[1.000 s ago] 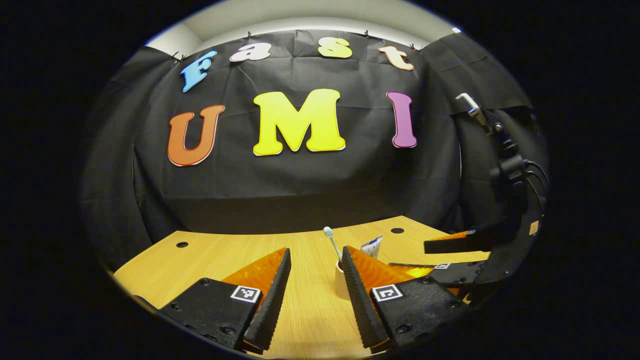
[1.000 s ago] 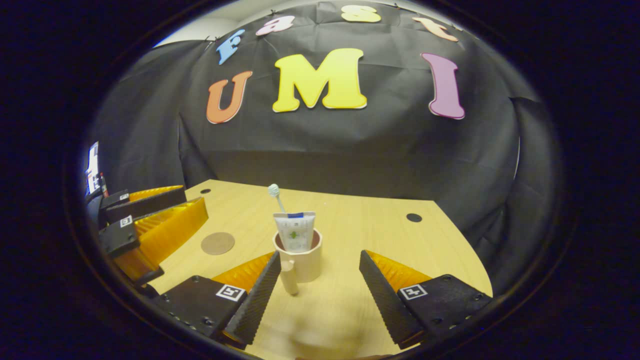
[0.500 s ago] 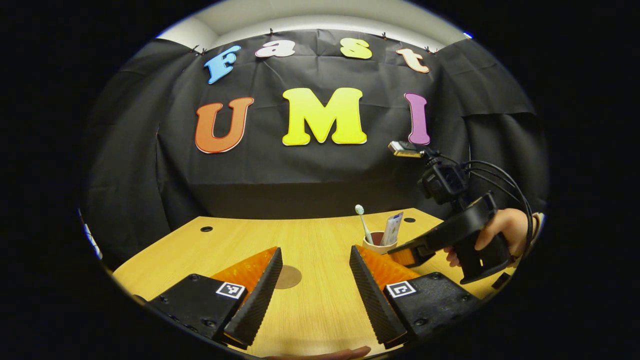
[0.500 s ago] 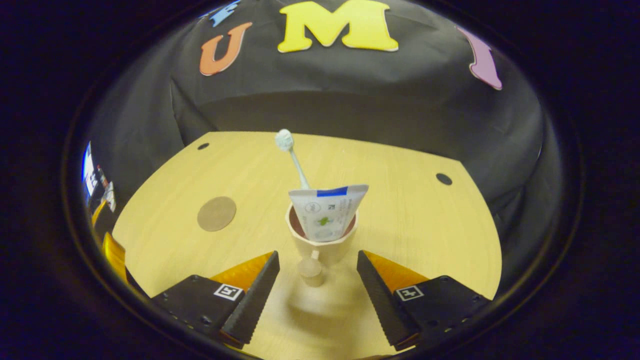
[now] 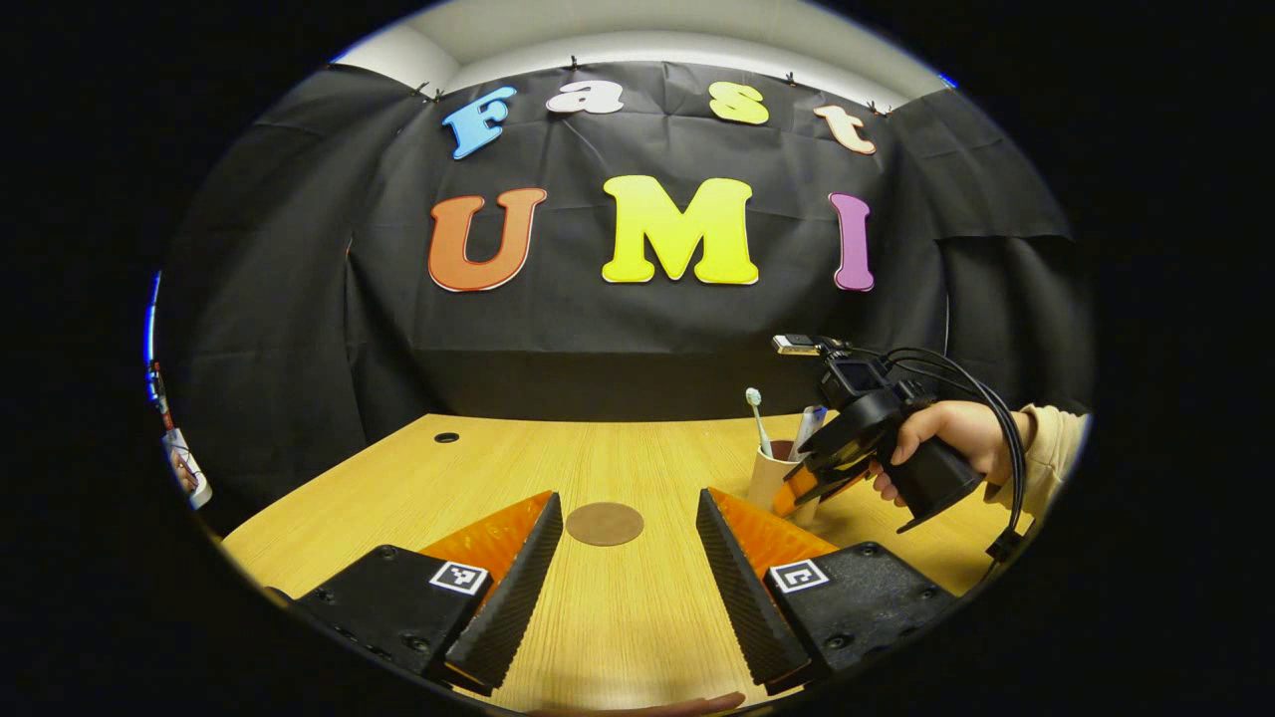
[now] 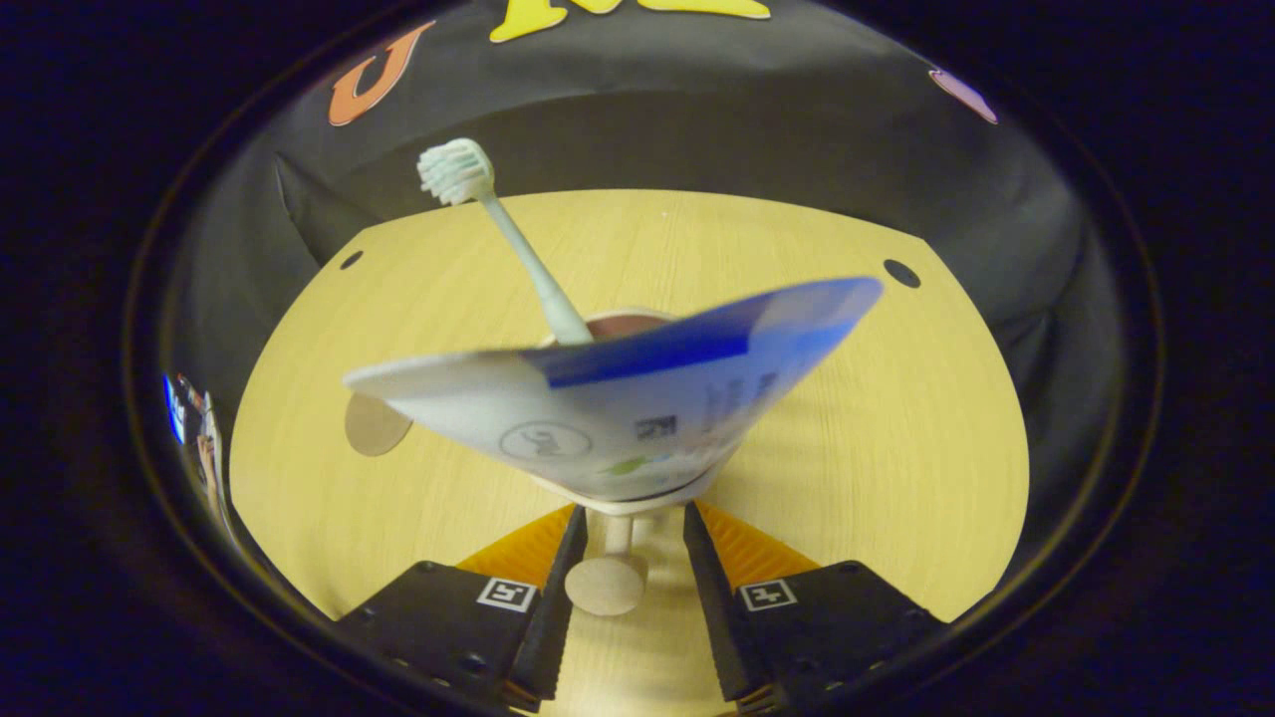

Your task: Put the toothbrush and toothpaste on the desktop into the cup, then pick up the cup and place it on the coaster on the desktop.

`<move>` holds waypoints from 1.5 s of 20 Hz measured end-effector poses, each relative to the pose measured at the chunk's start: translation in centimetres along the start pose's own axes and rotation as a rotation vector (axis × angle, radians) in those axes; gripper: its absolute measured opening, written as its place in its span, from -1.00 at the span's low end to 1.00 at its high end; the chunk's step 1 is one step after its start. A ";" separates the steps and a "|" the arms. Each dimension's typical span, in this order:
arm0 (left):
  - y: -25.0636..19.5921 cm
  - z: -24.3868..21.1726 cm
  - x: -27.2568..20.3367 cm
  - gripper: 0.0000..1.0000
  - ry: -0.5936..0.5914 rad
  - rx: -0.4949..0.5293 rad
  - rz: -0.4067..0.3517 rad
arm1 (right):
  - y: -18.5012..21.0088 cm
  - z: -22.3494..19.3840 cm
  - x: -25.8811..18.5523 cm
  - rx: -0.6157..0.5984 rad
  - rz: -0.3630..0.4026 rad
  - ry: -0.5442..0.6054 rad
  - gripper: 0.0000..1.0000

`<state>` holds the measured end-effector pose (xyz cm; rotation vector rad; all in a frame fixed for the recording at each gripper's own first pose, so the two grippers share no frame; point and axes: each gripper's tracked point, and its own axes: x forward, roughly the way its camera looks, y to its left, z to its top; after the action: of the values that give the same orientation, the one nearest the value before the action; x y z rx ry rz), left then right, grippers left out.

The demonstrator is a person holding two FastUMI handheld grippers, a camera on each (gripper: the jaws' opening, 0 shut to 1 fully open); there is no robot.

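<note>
A beige cup [image 5: 769, 478] stands on the wooden table [image 5: 478, 468] at the right. It holds a toothbrush [image 5: 754, 400] and a toothpaste tube [image 5: 809, 423]. A hand holds my right gripper [image 5: 803, 484] against the cup's near side. In the right gripper view the tube [image 6: 618, 398] looms close and the toothbrush [image 6: 468, 174] leans to the left. The cup's handle [image 6: 605, 585] sits between my right gripper's [image 6: 635, 523] fingers; the jaws stand narrow, with a gap on the handle's right side. My left gripper [image 5: 628, 498] is open and holds nothing, and the round brown coaster [image 5: 605, 523] lies just beyond its tips.
The coaster [image 6: 371, 428] lies left of the cup, partly behind the tube. Small round holes [image 5: 446, 437] [image 6: 901, 273] mark the table's far corners. A hand [image 5: 946, 433] and cables trail from the right gripper. The black cloth wall closes off the back.
My right gripper has moved in close to the cup and its fingers have narrowed around the handle. The left gripper has swung so the coaster now lies between its open fingers.
</note>
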<state>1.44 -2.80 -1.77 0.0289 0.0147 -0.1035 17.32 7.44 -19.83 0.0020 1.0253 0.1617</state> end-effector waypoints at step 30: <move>5.7 -0.7 -2.6 0.74 -0.011 -0.057 0.069 | 2.0 2.8 -2.5 -0.095 0.072 -0.115 -0.70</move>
<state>-0.57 3.16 -2.24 -0.0279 0.0055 -0.0343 18.15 9.29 -16.12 -0.0383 0.9029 0.2729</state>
